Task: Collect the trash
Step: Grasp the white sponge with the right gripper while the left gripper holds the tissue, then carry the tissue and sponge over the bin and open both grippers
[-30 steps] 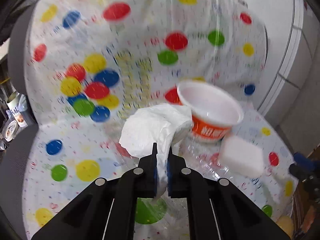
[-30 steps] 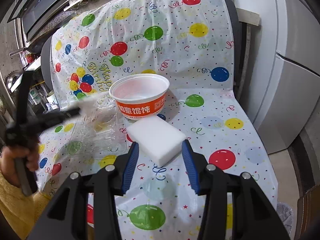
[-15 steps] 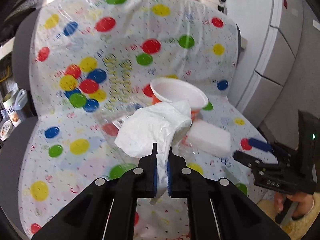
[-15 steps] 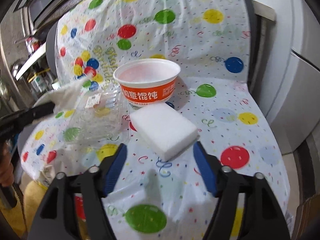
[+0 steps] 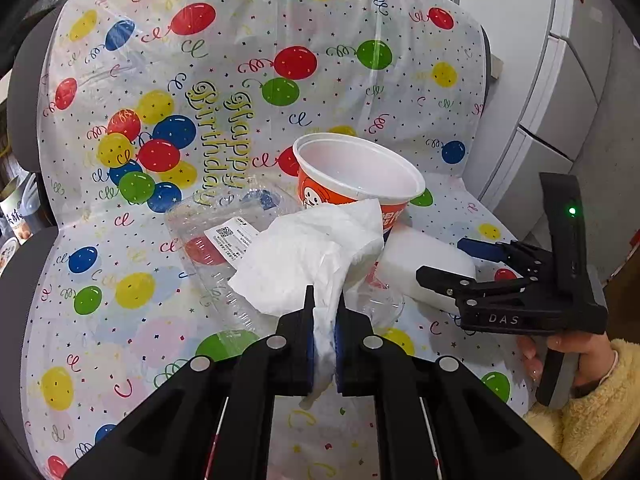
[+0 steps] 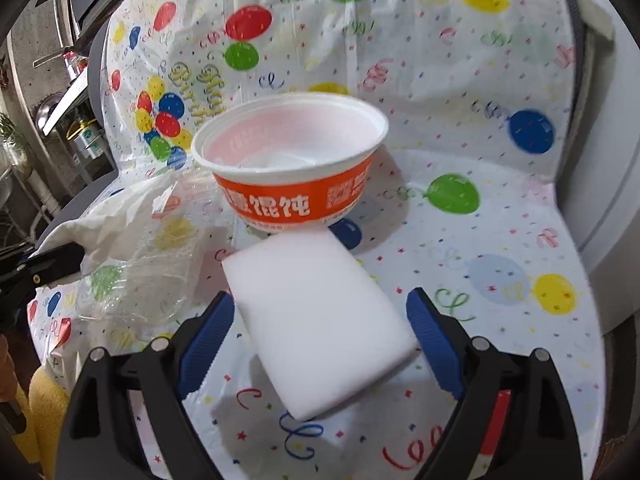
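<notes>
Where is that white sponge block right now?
In the right wrist view the white sponge block lies on the balloon-print cover, just in front of the orange paper bowl, between the open right gripper's fingers.

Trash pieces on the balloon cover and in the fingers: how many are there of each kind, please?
Paper bowl: 1
White foam block: 1
Clear plastic container: 1
Crumpled tissue: 1
Total: 4

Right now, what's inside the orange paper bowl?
The orange paper bowl looks empty: bare white walls with a pinkish tint, nothing lying in it. The near rim hides the front of its floor, so that strip can't be checked.
</notes>
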Demonstrator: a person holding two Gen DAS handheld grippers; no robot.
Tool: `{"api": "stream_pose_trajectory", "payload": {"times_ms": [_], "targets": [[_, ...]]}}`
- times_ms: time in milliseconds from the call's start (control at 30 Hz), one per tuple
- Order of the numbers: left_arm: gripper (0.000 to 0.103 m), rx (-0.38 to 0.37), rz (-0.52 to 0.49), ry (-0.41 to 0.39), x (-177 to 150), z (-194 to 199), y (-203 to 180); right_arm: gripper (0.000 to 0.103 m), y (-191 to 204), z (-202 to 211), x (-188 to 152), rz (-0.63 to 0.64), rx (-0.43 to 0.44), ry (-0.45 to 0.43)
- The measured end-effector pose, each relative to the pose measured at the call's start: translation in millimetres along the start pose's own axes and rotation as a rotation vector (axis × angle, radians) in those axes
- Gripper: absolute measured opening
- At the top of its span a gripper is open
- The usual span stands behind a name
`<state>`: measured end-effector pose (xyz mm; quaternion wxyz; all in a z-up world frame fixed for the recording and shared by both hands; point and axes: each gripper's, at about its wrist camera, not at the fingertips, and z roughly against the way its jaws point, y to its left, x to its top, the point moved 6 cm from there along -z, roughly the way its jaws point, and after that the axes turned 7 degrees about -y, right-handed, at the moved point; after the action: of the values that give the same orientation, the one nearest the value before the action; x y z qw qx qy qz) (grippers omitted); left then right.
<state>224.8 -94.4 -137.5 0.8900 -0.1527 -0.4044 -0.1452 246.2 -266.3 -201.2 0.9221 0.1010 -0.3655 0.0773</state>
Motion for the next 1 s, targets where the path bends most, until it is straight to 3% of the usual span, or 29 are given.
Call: {"api": "stream_pose_trajectory", "payload": {"times_ms": [333, 500, 600, 633, 667, 700, 800, 1000], "targets": [[0.008, -0.004, -0.001, 0.009, -6, 3, -6, 0.087, 30, 24, -25, 0.112, 0.079, 0.063], [0.008, -0.003, 0.001, 0.009, -8, 8, -7, 0.087, 33, 25, -32, 0.199, -0.021, 0.049], [0.008, -0.002, -0.004, 0.007, -10, 12, -9, 0.087, 22, 20, -37, 0.14, -0.004, 0.071], [0.008, -0.002, -0.009, 0.006, -11, 14, -10, 0.081, 20, 20, -39, 0.112, 0.022, 0.075], [0.008, -0.002, -0.011, 0.006, -12, 14, -11, 0.067, 19, 22, -40, 0.084, 0.044, 0.074], [0.008, -0.002, -0.013, 0.007, -13, 15, -11, 0.068, 19, 25, -40, 0.063, 0.06, 0.071], [0.008, -0.003, -0.013, 0.011, -14, 16, -14, 0.065, 26, 41, -37, 0.073, 0.055, 0.014], [0.008, -0.05, -0.019, -0.004, -15, 26, -32, 0.063, 30, 91, -23, 0.067, -0.046, -0.106]]}}
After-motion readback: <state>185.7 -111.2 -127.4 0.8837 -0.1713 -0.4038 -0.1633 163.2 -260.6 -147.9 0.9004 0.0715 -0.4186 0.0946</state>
